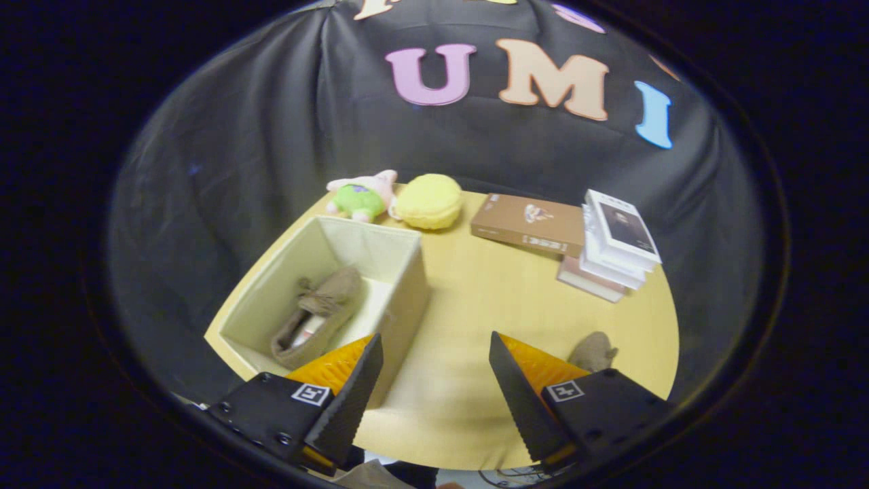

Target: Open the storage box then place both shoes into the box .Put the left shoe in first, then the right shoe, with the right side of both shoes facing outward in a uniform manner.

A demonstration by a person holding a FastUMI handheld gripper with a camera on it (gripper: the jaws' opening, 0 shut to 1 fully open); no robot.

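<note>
An open cream fabric storage box (400,272) stands on the yellow table (489,299), ahead of my left finger. One brown shoe (318,314) lies inside it on the box floor, toe pointing away from me. The second brown shoe (593,351) lies on the table just beyond my right finger, partly hidden by it. My gripper (434,360) is open with nothing between its fingers, hovering above the table's near edge between the box and the loose shoe.
At the far edge of the table sit a green and pink plush toy (361,195) and a yellow round cushion (429,201). A brown book (529,224) and a stack of white books (614,244) lie at the far right.
</note>
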